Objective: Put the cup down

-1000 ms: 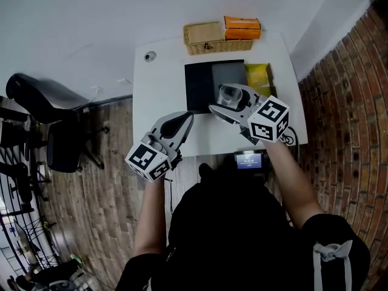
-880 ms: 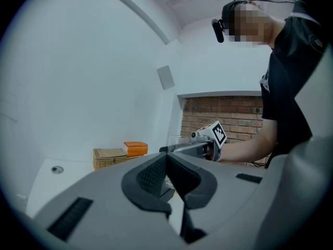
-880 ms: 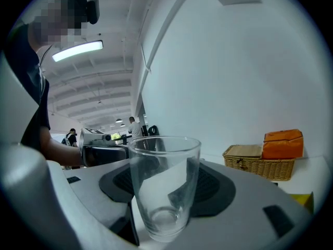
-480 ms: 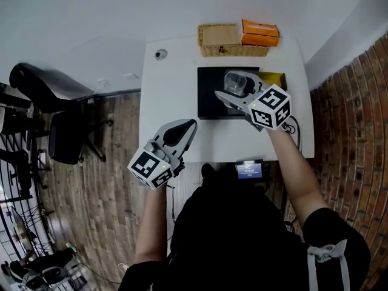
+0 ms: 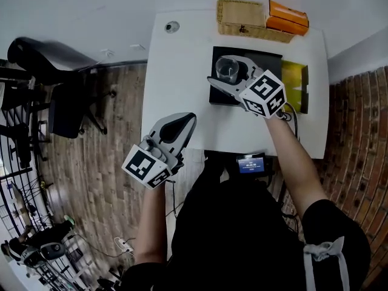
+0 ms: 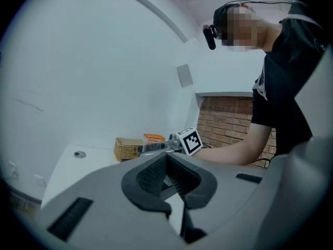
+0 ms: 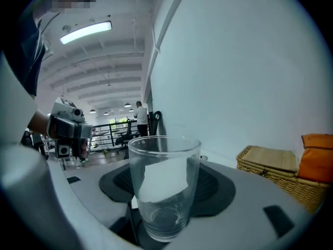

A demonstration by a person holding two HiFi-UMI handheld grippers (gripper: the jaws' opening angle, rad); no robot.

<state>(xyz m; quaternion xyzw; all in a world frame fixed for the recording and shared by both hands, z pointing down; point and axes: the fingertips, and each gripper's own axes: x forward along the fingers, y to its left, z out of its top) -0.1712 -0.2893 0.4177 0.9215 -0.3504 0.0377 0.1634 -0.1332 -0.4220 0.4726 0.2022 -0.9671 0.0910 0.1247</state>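
Pinching the clear glass cup [image 5: 230, 69] upright keeps its base level for setting down: your right gripper [image 5: 225, 76] clamps its walls over the black mat [image 5: 273, 65] at your 12 o'clock. Your left gripper [image 5: 183, 121], jaws pressed together and empty, hangs at 11 o'clock, out of the way.

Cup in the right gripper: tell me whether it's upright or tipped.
Upright. The cup stands mouth-up in the right gripper, rim level in that gripper's view; the head view looks down into its open mouth.
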